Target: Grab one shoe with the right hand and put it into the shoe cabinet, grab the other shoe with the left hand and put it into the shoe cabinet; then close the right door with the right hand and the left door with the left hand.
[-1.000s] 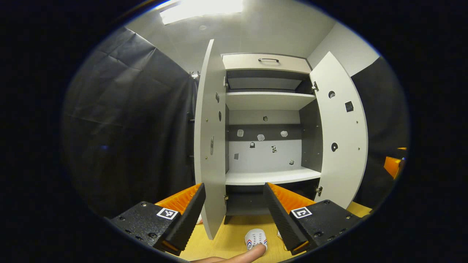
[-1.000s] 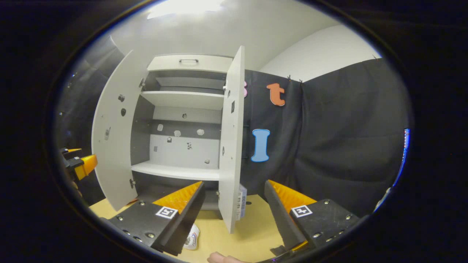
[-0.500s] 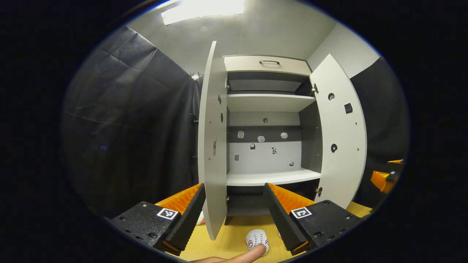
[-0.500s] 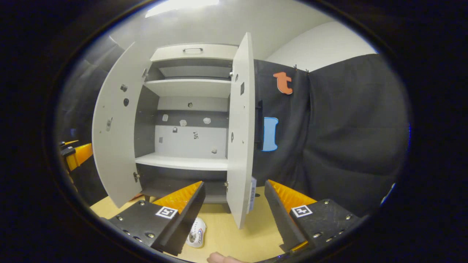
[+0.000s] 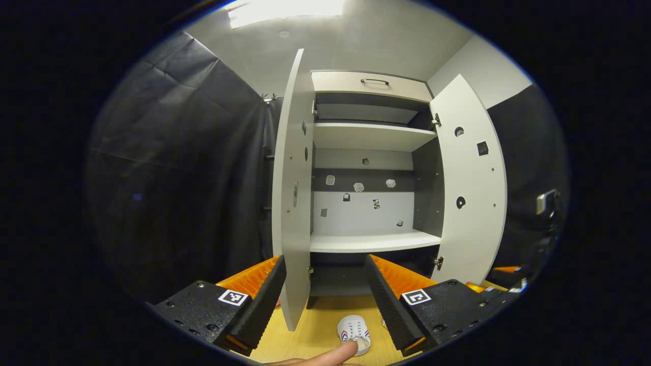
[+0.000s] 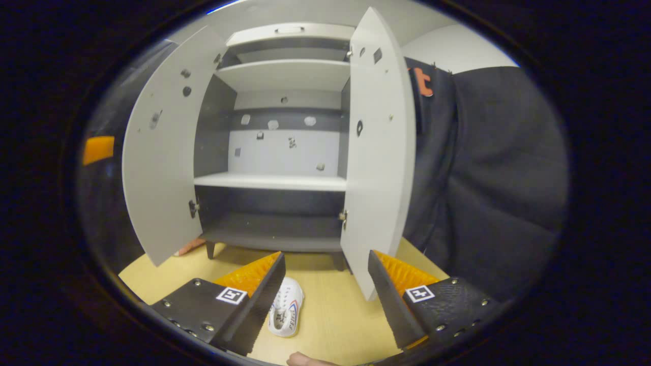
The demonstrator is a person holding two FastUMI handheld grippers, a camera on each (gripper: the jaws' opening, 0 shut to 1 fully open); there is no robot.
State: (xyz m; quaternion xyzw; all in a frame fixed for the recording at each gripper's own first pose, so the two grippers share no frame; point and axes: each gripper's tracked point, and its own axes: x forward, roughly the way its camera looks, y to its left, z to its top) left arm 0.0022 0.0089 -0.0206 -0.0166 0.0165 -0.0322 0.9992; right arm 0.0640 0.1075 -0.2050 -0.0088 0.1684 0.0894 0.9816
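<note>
Right gripper, jaws spread and empty, faces the white shoe at 6 o'clock below the shoe cabinet, ready to grasp; left gripper likewise open.

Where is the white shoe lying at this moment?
In the right gripper view, the white shoe lies on the wooden floor in front of the open shoe cabinet, beside the right gripper's left finger.

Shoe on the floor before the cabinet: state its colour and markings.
The small white lace-up shoe carries red and blue stripes on its side, shown best in the right gripper view.
</note>
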